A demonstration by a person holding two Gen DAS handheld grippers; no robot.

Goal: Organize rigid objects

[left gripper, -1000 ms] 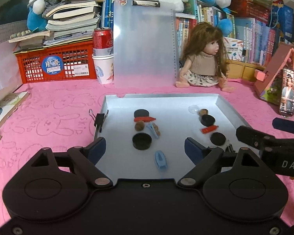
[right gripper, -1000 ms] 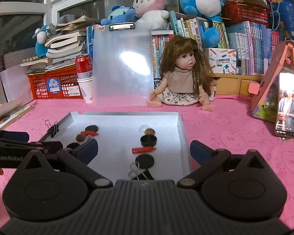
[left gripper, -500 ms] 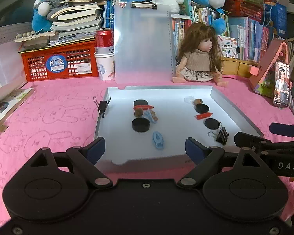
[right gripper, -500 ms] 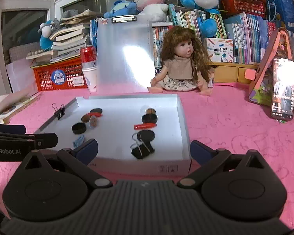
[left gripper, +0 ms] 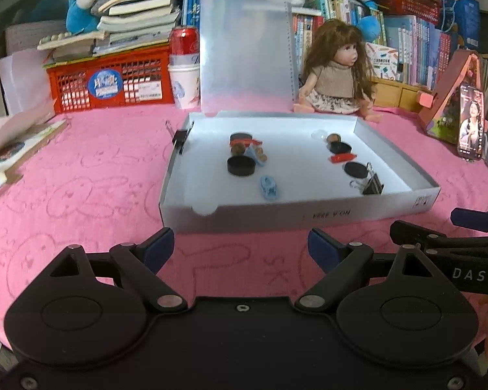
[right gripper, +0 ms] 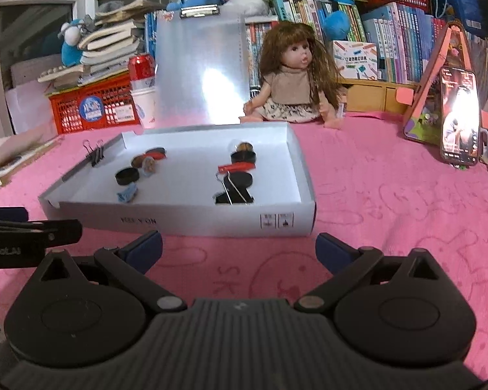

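A shallow white box [left gripper: 309,214] [right gripper: 179,221] lies on the pink cloth. Inside it sit two groups of small items: on the left a black cap [left gripper: 240,165] [right gripper: 127,175], a red piece [left gripper: 245,142], nuts and a light blue clip [left gripper: 269,188] [right gripper: 127,193]; on the right black discs [left gripper: 355,169] [right gripper: 240,180], a red piece [left gripper: 343,157] [right gripper: 234,168] and a black binder clip [left gripper: 371,185] [right gripper: 234,196]. Another binder clip [left gripper: 180,138] [right gripper: 94,154] grips the box's left wall. My left gripper [left gripper: 240,248] and right gripper [right gripper: 239,248] are open and empty, in front of the box.
A doll [left gripper: 336,71] [right gripper: 292,78], a clear clipboard [left gripper: 245,52], a can on a paper cup [left gripper: 183,68] and a red basket [left gripper: 110,81] stand behind the box. A phone on a pink stand [left gripper: 470,123] [right gripper: 458,117] is at the right. Books lie at the left edge [left gripper: 13,143].
Both grippers have pulled back from over the box toward me; the box's front wall now shows. Both stay open. The items in the box have not moved.
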